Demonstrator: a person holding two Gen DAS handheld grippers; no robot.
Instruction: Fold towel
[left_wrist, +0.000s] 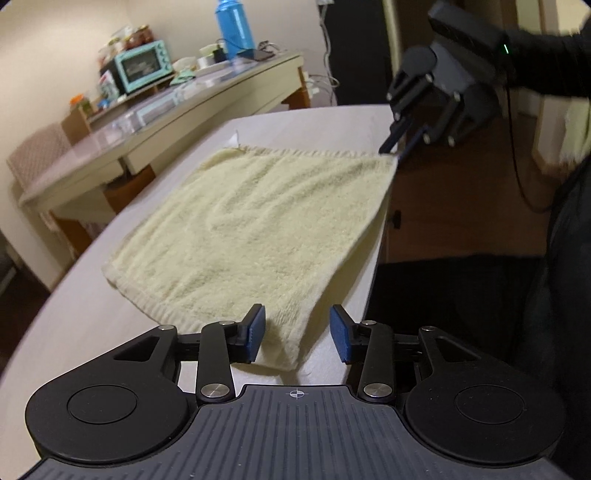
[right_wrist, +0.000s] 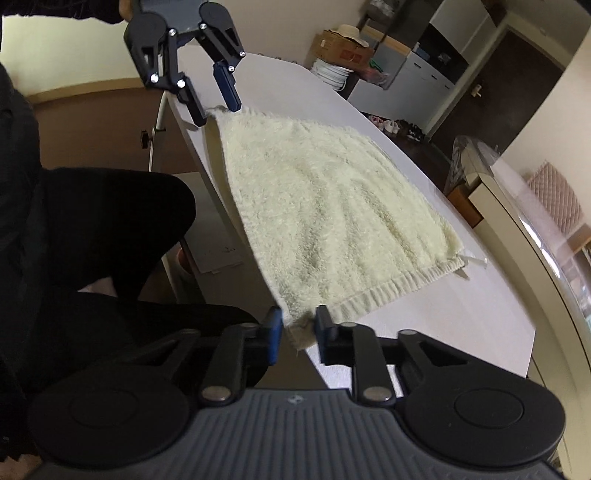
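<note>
Honestly, several things are hard to read from where I sit. My left gripper (left_wrist: 297, 334) has its jaws released, the near towel corner lying between the 2 blue pads without either pressing it; in the right wrist view the same gripper (right_wrist: 216, 98) straddles that corner at the far end. My right gripper (right_wrist: 298, 334) has its jaws clenched on the other corner of the same edge, though a visible gap stays between the pads with the pile bunched inside. In the left wrist view that gripper (left_wrist: 395, 146) is blurred, and I cannot make out the pads' contact there.

The cream towel (left_wrist: 251, 229) lies spread flat on the pale desk (left_wrist: 85, 332), its edge on my side running right along the desk's rim (right_wrist: 199, 155) and slightly over it. Beyond that rim a dark-clothed leg (right_wrist: 110, 229) fills the space below, its outline lost in shadow. A white tag (right_wrist: 474, 262) pokes out at the towel's far right corner.

Bare desk stretches far and to the left of the towel in the left wrist view. A second cluttered counter (left_wrist: 207, 96) with a mint oven (left_wrist: 144, 68) and blue bottle (left_wrist: 234, 27) stands well apart.
</note>
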